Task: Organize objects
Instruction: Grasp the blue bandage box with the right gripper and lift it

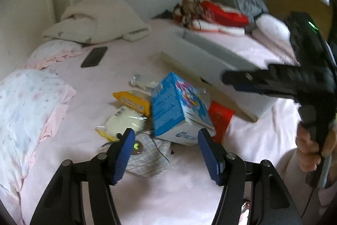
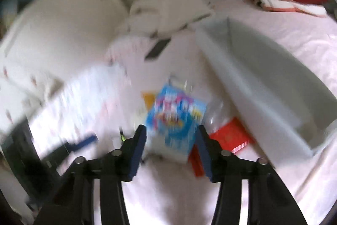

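Observation:
A pile of objects lies on the pink bed: a blue box point(image 1: 179, 107), tilted, a yellow packet point(image 1: 132, 101), a cream pouch point(image 1: 124, 122), a red packet point(image 1: 221, 119) and a checked cloth pouch point(image 1: 147, 153). My left gripper point(image 1: 166, 138) is open and empty just in front of the blue box. My right gripper point(image 2: 171, 137) is open and empty above the blue box point(image 2: 174, 119), with the red packet point(image 2: 229, 136) to its right; this view is blurred. The right gripper body point(image 1: 284, 81) shows at the right of the left wrist view.
A long white bin point(image 2: 263, 85) lies open on the bed to the right of the pile; it also shows in the left wrist view point(image 1: 210, 54). A black phone point(image 1: 94, 57), a cream blanket point(image 1: 96, 22) and folded clothes point(image 1: 221, 14) lie farther back.

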{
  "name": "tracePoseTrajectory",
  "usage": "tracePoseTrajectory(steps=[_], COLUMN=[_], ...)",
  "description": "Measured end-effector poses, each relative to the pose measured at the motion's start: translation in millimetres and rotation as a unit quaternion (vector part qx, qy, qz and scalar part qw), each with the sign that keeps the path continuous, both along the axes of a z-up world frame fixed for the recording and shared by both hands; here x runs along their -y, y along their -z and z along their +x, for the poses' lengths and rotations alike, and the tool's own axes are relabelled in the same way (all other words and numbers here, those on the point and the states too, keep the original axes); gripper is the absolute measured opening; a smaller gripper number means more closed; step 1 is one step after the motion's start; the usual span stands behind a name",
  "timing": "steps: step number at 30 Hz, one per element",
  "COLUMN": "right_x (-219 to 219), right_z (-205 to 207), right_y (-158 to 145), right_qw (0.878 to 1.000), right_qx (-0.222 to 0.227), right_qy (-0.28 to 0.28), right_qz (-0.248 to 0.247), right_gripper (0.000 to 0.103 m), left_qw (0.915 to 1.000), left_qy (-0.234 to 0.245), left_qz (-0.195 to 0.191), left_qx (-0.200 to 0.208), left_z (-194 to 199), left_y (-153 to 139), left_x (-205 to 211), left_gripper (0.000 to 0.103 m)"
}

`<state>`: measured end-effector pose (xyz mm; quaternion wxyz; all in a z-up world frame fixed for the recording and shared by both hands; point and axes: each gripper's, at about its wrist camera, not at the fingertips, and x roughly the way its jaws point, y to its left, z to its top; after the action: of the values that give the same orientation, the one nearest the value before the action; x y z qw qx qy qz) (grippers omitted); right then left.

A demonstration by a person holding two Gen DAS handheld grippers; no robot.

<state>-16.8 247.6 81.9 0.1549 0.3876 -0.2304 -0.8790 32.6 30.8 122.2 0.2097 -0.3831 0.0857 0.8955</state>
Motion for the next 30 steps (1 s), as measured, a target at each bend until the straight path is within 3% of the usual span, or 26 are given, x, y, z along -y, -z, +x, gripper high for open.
tracePoseTrajectory(steps=[4, 6, 7, 10, 12, 14, 19, 25, 26, 29, 30], right_x=[-16, -14, -13, 2, 14, 8, -2, -15, -15, 5, 12], right_z=[-69, -80, -105, -127, -144, -141, -138, -130, -127, -111, -105], right_y=[29, 36, 23, 8, 8, 12, 36, 39, 39, 41, 36], right_qw=[0.995, 0.992, 0.992, 0.997, 0.999, 0.999, 0.99, 0.984, 0.981, 0.948, 0.949], right_qx=[0.059, 0.049, 0.043, 0.022, 0.024, 0.034, 0.084, 0.106, 0.114, 0.136, 0.133], right_qy=[0.032, 0.036, 0.033, -0.002, -0.02, -0.034, -0.051, -0.053, -0.066, -0.155, -0.166], right_qz=[-0.079, -0.115, -0.115, -0.071, -0.032, -0.019, -0.099, -0.134, -0.145, -0.245, -0.234], right_gripper=[0.052, 0.052, 0.052, 0.052, 0.042, 0.037, 0.037, 0.038, 0.037, 0.037, 0.037], left_qw=[0.9988, 0.998, 0.9973, 0.9963, 0.9961, 0.9961, 0.9949, 0.993, 0.9932, 0.9931, 0.9934], left_qy=[0.021, 0.028, 0.032, 0.032, 0.027, 0.019, -0.004, -0.009, -0.01, -0.003, -0.006], left_qz=[-0.024, -0.022, -0.022, -0.021, -0.014, -0.003, 0.017, 0.047, 0.05, 0.056, 0.05], left_qx=[0.038, 0.053, 0.062, 0.077, 0.082, 0.086, 0.099, 0.108, 0.105, 0.103, 0.103], left_z=[-7, -6, -5, -9, -13, -20, -34, -35, -35, -36, -35], left_y=[16, 23, 27, 35, 38, 39, 42, 44, 43, 39, 39], left_x=[-23, -28, -30, -33, -34, -33, -31, -22, -22, -28, -30], left_gripper=[0.037, 0.029, 0.027, 0.026, 0.026, 0.026, 0.026, 0.026, 0.026, 0.026, 0.026])
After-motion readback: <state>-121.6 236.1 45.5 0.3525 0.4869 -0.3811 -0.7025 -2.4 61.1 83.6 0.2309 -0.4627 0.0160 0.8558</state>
